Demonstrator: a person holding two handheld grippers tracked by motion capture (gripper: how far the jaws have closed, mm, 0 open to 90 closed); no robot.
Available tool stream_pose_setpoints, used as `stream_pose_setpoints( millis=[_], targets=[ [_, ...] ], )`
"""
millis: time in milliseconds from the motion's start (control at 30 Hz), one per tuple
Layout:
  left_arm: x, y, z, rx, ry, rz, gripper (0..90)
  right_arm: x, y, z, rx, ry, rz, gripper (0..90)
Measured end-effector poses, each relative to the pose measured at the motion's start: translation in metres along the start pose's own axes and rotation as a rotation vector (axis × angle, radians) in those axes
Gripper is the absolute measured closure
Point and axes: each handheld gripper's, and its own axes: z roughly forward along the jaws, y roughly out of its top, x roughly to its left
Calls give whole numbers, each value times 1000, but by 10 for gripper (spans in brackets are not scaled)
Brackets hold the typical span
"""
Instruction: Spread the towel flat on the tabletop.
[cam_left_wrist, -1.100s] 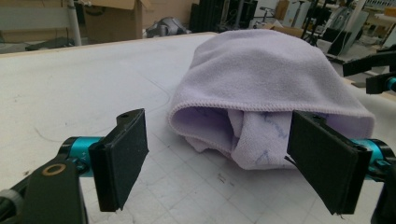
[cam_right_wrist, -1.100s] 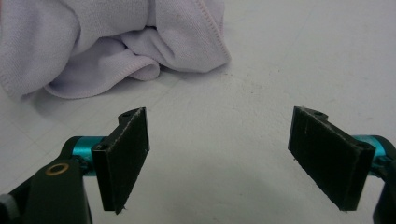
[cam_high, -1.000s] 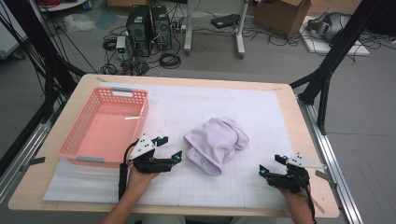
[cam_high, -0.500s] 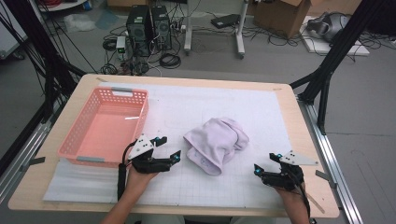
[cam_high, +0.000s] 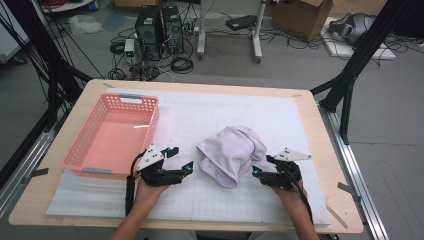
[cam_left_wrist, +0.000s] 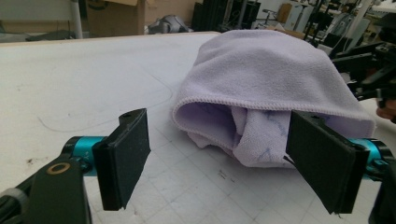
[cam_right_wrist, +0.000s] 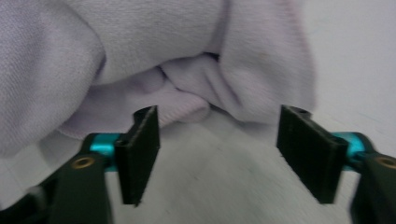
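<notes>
Table (cam_high: 310, 115) first: a white gridded mat covers it, with a pink basket (cam_high: 112, 137) at the left. Between the two hands lies a crumpled lavender towel (cam_high: 231, 154), bunched on the mat. The right gripper (cam_high: 260, 174) sits nearer, just beside the towel's right edge, jaws wide apart and holding nothing. The left gripper (cam_high: 181, 161) faces the towel's open fold, equally spread and empty. Which corner lies free under the folds is hidden.
</notes>
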Motion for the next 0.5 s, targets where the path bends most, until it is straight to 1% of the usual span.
stream_pose_setpoints(
  millis=[67, 133, 167, 200, 233, 267, 300, 400, 500],
  targets=[
    [1, 0, 1, 3, -5, -2, 242, 4, 5, 10, 31, 19, -20, 425],
    [1, 0, 1, 7, -10, -2, 258, 9, 8, 21, 73, 14, -47, 501],
    [1, 0, 2, 6, -12, -2, 266, 11, 9, 27, 99, 12, -55, 560],
    [1, 0, 2, 5, -15, 1, 274, 13, 9, 32, 124, 5, -67, 592],
    [0, 0, 2, 5, -16, 2, 280, 14, 10, 32, 116, 0, -75, 680],
    [0, 0, 2, 5, -18, 1, 284, 15, 11, 32, 118, -1, -74, 804],
    [0, 0, 2, 4, -19, 2, 291, 15, 10, 31, 122, 14, -79, 894],
    [1, 0, 2, 6, -19, 3, 300, 18, 8, 23, 141, 42, -104, 898],
    [1, 0, 3, 10, -19, 3, 303, 19, 1, 4, 129, 65, -130, 899]
  ],
)
